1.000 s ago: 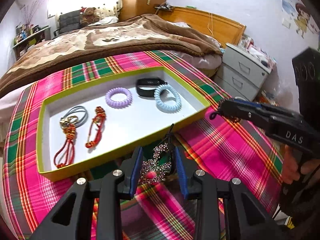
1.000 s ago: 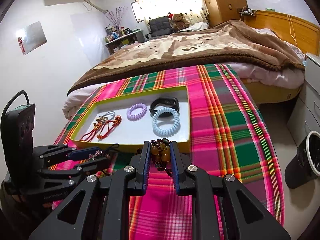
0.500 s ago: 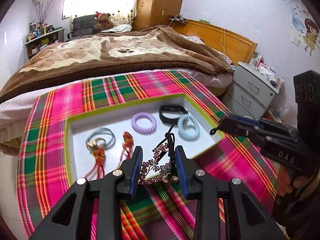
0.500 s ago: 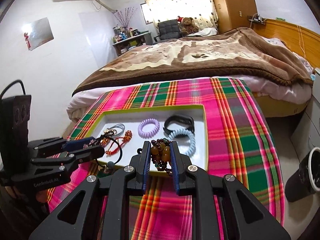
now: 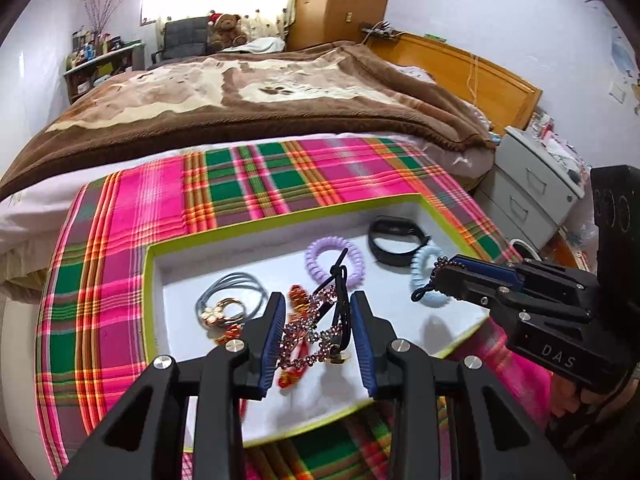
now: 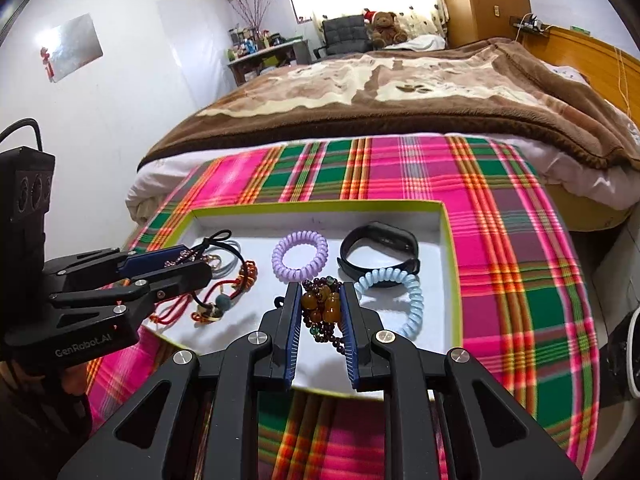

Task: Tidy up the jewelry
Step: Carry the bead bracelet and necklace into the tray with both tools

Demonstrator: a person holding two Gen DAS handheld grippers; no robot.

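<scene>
A white tray with a lime-green rim (image 5: 150,280) (image 6: 450,240) lies on the plaid cloth. In it are a purple coil tie (image 5: 334,254) (image 6: 300,255), a black wristband (image 5: 396,240) (image 6: 380,248), a light blue coil tie (image 6: 400,300) (image 5: 424,276), grey hair bands (image 5: 230,292) and red cord bracelets (image 6: 244,274). My left gripper (image 5: 318,334) is shut on a pink rhinestone hair piece with a black cord (image 5: 314,330), above the tray's front. My right gripper (image 6: 320,320) is shut on an amber and dark bead bracelet (image 6: 322,308), also over the tray.
The plaid cloth (image 5: 132,216) covers a table at the foot of a bed with a brown blanket (image 5: 248,92). A grey bedside cabinet (image 5: 532,188) stands to the right. A dark bin (image 6: 624,356) stands on the floor at the right.
Both grippers have moved forward from in front of the tray to over its inside, each still holding its piece.
</scene>
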